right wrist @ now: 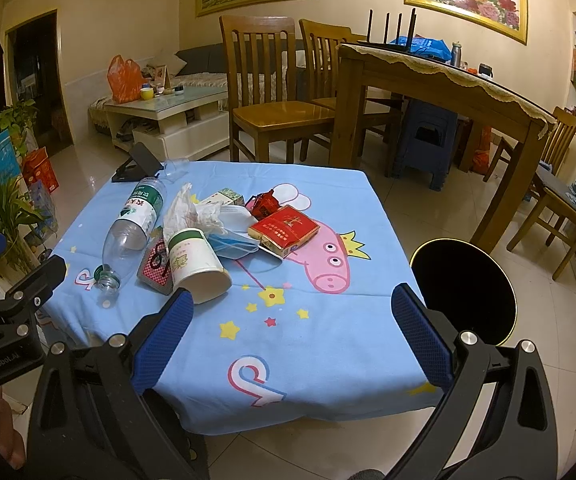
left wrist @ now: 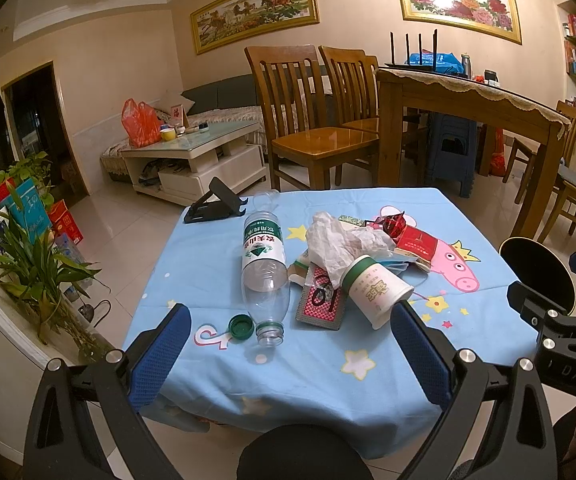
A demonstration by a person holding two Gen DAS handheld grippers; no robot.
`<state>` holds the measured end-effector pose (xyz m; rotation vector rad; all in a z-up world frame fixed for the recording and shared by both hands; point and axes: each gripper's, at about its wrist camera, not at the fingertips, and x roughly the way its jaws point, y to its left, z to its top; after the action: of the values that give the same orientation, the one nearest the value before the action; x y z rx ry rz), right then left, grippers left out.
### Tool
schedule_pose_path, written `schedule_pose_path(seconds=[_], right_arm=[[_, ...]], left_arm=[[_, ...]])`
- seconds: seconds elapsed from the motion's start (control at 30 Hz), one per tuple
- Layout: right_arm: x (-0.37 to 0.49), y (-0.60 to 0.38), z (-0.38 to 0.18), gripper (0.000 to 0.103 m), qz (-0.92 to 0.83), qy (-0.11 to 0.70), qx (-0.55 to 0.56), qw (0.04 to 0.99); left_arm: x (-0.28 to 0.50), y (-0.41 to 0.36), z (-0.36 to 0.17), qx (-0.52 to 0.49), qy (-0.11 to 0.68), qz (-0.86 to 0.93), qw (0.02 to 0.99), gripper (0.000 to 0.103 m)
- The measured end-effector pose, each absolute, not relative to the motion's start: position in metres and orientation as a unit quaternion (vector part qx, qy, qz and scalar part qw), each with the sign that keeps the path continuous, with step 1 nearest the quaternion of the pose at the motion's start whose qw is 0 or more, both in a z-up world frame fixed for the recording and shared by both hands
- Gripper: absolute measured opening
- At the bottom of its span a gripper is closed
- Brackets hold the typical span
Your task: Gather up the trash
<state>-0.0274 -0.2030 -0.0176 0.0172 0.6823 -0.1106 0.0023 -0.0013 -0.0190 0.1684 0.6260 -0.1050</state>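
Trash lies on a small table with a blue cartoon cloth (left wrist: pixel 248 380) (right wrist: pixel 307 360). An empty plastic bottle (left wrist: pixel 264 264) (right wrist: pixel 134 220) lies on its side, its green cap (left wrist: pixel 242 327) beside the neck. A paper cup (left wrist: pixel 375 290) (right wrist: pixel 196 264) lies tipped over, with crumpled tissue (left wrist: pixel 339 240) (right wrist: pixel 188 210), a red cigarette pack (left wrist: pixel 415 242) (right wrist: pixel 284 230), a blue face mask (right wrist: pixel 236 240) and a red patterned packet (left wrist: pixel 321 300) around it. My left gripper (left wrist: pixel 288 344) is open and empty above the near edge. My right gripper (right wrist: pixel 291 320) is open and empty, right of the cup.
A black round bin (right wrist: pixel 463 292) (left wrist: pixel 535 272) stands at the table's right side. A black phone stand (left wrist: pixel 216 200) sits at the far left corner. Wooden chairs (left wrist: pixel 307 120) and a dining table (left wrist: pixel 467 108) stand behind. Plants (left wrist: pixel 36 264) and boxes stand on the left.
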Motion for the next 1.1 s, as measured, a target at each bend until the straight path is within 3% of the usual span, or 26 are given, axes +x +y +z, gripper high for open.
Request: schedule_pose_path(seconds=[1.1], right_arm=[[-0.014, -0.177, -0.028, 0.098, -0.046, 0.355, -0.023, 0.933]], left_arm=[[0.012, 0.029, -0.037, 0.057, 0.328, -0.039, 0.942, 0.097]])
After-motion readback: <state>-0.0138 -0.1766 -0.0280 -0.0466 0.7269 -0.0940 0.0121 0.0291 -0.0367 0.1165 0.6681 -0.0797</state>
